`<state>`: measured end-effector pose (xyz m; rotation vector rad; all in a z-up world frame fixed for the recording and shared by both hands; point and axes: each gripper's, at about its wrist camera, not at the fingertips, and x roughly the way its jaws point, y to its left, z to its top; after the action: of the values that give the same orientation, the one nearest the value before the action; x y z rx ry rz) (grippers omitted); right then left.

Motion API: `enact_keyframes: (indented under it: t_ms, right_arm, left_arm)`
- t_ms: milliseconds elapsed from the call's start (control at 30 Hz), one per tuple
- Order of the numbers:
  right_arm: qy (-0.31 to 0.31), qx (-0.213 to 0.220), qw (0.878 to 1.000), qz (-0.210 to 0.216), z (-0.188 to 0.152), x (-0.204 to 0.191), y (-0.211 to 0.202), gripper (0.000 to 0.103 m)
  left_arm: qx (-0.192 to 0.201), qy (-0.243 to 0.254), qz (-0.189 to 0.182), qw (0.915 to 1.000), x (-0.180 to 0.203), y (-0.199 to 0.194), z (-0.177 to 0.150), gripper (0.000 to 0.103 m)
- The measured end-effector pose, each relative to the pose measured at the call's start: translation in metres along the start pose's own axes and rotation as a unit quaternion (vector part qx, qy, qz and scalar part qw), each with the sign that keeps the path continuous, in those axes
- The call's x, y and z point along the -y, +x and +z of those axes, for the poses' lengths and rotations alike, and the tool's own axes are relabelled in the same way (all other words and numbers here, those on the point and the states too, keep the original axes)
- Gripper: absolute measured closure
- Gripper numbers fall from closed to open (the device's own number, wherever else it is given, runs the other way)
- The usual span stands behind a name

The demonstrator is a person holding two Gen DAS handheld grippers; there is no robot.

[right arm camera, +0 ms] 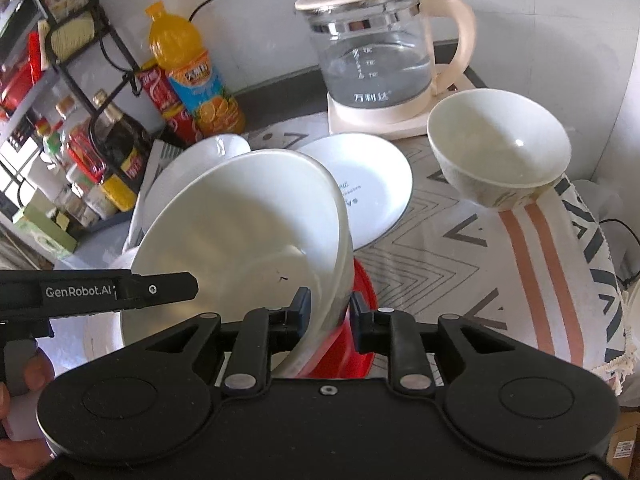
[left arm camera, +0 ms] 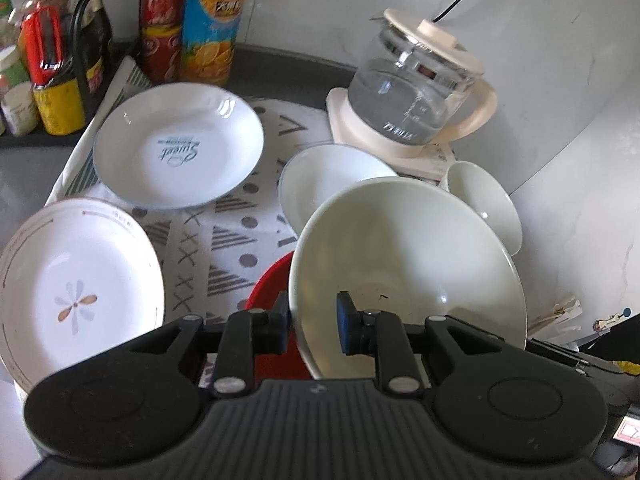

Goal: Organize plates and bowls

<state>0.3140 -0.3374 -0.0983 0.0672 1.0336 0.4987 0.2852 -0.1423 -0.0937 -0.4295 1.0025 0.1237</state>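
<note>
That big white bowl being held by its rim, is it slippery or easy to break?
The big white bowl looks glazed and glossy, so its rim is probably slippery. It seems rigid ceramic, likely to chip if dropped. Tilted over the red dish, it would probably tip if the right gripper let go.

Left hand-held gripper [left arm camera: 312,326] on the rim of a big white bowl [left arm camera: 404,264]

Its two pads straddle the bowl's near rim, one outside and one inside, though I can't quite tell whether they press on it. The bowl tilts over something red [left arm camera: 268,280]. Behind it sit two smaller white bowls [left arm camera: 324,176], and a glass kettle [left arm camera: 416,80] stands on its cream base. Two plates, one with blue lettering [left arm camera: 178,146] and one flowered [left arm camera: 76,280], lie on the patterned cloth [left arm camera: 224,236] covering the bench, with bottles [left arm camera: 212,20] at the back.
</note>
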Motion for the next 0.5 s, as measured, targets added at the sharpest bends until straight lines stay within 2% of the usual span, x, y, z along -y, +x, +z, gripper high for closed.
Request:
enact_keyframes:
  t_ms: [300,500]
  right_arm:
    - [-0.011,-0.028,1.0,-0.003,-0.005,-0.004,0.015,0.073]
    - [-0.001,-0.027,1.0,-0.004,-0.006,0.0,0.023,0.071]
  left_arm:
    - [-0.029,0.009,0.011,0.9995,-0.005,0.016,-0.01,0.082]
    - [-0.039,0.02,0.02,0.9988,-0.007,0.024,-0.011,0.082]
